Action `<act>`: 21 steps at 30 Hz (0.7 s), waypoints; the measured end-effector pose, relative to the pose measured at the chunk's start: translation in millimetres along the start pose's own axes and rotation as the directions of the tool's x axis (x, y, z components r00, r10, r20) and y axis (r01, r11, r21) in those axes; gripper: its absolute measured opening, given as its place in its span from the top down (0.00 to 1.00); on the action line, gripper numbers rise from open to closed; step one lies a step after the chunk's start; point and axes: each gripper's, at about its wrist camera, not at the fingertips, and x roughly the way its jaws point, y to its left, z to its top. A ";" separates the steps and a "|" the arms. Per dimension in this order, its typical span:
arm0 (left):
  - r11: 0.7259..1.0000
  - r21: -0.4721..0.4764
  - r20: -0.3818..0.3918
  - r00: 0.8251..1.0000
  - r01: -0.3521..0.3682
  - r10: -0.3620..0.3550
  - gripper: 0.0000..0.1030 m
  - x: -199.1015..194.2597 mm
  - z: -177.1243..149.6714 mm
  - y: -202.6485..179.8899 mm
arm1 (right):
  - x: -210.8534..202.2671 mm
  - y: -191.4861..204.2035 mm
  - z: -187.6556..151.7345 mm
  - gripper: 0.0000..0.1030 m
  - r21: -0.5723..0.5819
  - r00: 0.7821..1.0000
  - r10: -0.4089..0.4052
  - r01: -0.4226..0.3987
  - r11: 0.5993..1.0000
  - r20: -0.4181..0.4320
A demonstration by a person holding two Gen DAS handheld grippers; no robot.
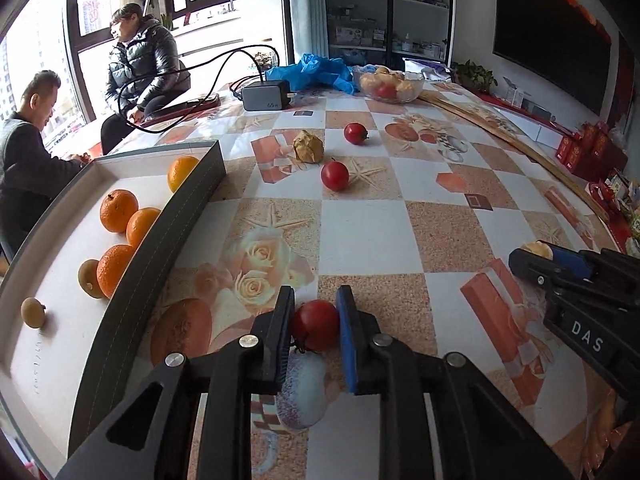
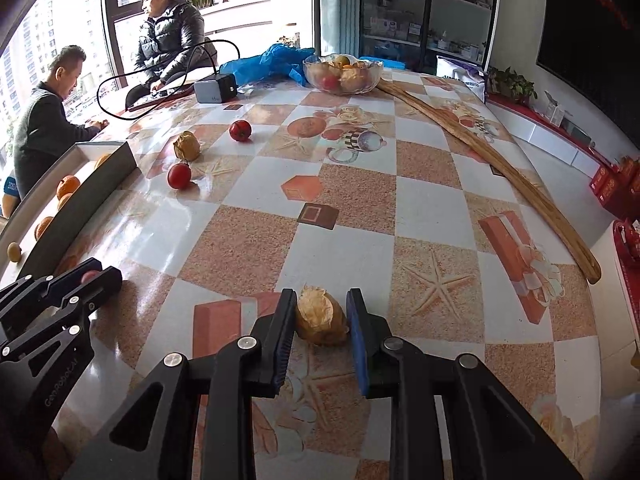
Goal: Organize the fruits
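Near the bottom edge of both wrist views, each gripper has fruit between its fingers. Left gripper (image 1: 316,330): fingers pinching a red tomato (image 1: 315,330), pads pressed on both flanks, stem end facing the camera. Tomato sits low over the patterned worktop (image 1: 372,236); whether it is lifted clear or resting on the cloth I cannot tell from this angle. Right gripper (image 2: 322,320): fingers clamped on a papery tan husked fruit (image 2: 320,322), likewise low over the worktop.

Grey-walled tray (image 1: 168,236) lies to the left, just beside the left gripper. It holds four oranges (image 1: 119,211) and two small brown fruits (image 1: 33,312) on its white floor. Loose on the worktop, well apart from both grippers: two more tomatoes (image 1: 335,176) and one more husked fruit (image 1: 308,147). Glass bowl (image 1: 391,85) of mixed fruit at the far edge.

Step in hand, by my judgement: grasp done on both sides, transfer pending. Next move calls for raising the tomato high enough to clear the tray wall, carrying it left, and setting it on a bare patch of tray floor away from the oranges. Right-hand fruit has the longer carry.
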 end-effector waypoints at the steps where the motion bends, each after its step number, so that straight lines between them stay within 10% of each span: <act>1: 1.000 -0.001 0.000 1.000 0.001 -0.001 0.77 0.0 0.0 0.0 | 0.1 0.5 0.1 0.75 -0.003 1.000 -0.003 0.003 1.000 0.000; 21: 1.000 -0.002 0.000 1.000 0.002 -0.002 0.77 -0.9 -0.4 -0.1 | -3.4 2.1 -3.5 0.72 0.008 1.000 -0.013 0.013 1.000 -0.001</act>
